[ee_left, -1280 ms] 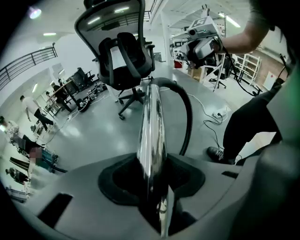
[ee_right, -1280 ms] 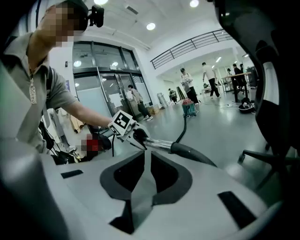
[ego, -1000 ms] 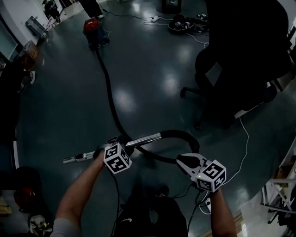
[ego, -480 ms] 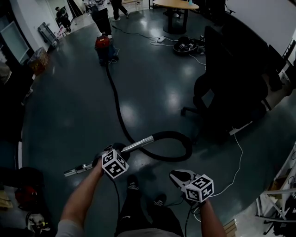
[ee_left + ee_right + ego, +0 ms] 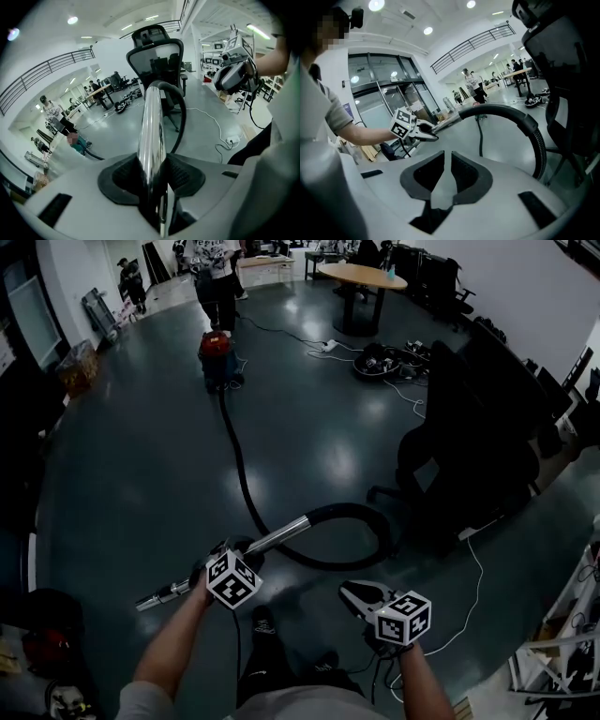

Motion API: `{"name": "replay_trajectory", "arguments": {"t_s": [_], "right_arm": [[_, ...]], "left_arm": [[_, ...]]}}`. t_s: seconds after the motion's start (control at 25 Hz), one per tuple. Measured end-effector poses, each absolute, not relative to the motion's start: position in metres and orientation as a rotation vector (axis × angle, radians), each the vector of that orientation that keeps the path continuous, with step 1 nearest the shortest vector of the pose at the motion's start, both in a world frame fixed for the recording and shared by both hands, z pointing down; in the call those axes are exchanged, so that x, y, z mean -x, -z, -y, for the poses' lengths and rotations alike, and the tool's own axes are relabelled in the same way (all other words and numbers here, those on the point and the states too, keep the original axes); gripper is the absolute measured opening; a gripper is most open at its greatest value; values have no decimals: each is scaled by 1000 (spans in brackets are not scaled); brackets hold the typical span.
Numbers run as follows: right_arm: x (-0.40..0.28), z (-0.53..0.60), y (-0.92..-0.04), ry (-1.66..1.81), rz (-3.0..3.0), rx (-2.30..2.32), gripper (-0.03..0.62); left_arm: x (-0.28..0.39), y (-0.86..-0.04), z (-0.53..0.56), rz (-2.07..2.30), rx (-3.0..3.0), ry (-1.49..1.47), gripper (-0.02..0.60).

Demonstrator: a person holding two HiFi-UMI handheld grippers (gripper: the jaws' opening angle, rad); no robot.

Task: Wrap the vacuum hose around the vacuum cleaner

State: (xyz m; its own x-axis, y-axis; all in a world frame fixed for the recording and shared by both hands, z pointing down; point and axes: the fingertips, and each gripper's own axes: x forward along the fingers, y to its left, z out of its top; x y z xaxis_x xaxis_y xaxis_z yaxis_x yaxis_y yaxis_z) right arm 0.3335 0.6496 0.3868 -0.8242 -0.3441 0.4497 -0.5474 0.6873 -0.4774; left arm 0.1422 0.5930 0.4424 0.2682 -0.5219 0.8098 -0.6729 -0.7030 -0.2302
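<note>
**Hose end lifted, wrapping not yet begun.** Compared with a second ago, both tongs stand higher and the head view reaches farther up the room. As a result the red vacuum cleaner (image 5: 216,351) now sits well inside the view at the far left instead of near its top edge. The left tongs (image 5: 242,547) are clamped across the shiny metal tube (image 5: 286,531), which is held clear of the floor (image 5: 141,456). The right tongs (image 5: 349,590), at the near right, are almost together, with only a narrow slit between the pads, and hold nothing. The black hose (image 5: 242,479) curls from the tube's right end in one loop, then runs away across the floor to the cleaner, which is well apart from both tongs. Judged from this, the free end is secured, but no turn of hose lies around the cleaner, so the end has yet to be carried to the far side. Count: one vacuum cleaner, one hose, one metal tube, two tongs, one office chair (image 5: 469,456) at the right, one round table (image 5: 361,276) far off, one white cable (image 5: 475,568), and two people plainly standing far off, one person (image 5: 214,273) just behind the cleaner.
</note>
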Motion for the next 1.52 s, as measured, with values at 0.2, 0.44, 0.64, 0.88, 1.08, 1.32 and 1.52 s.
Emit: {"name": "replay_trajectory", "arguments": {"t_s": [0.2,0.44,0.64,0.88,1.08,1.32,1.52], "right_arm": [[-259,-615,-357,-857,2619,-669,51],[-174,-573,-331,-969,2655,-749,85],[-120,-538,-321,-1089,2691,-818,235],[-77,-497,-325,-1258,2689,-910,266],[-57,-465,-325,-1389,2727,-924,265],[-54,-439,-316,-1366,2786,-892,225],[-58,-418,-307,-1472,2763,-816,205]], "left_arm": [[-106,-420,-566,1153,-2420,-1342,163],[-68,-399,-538,1145,-2475,-1255,163],[-54,-386,-515,1141,-2501,-1183,164],[-40,-373,-488,1149,-2512,-1101,164],[-48,-367,-473,1139,-2494,-1014,164],[-55,-356,-463,1153,-2452,-981,164],[-55,-346,-440,1258,-2470,-1116,166]]}}
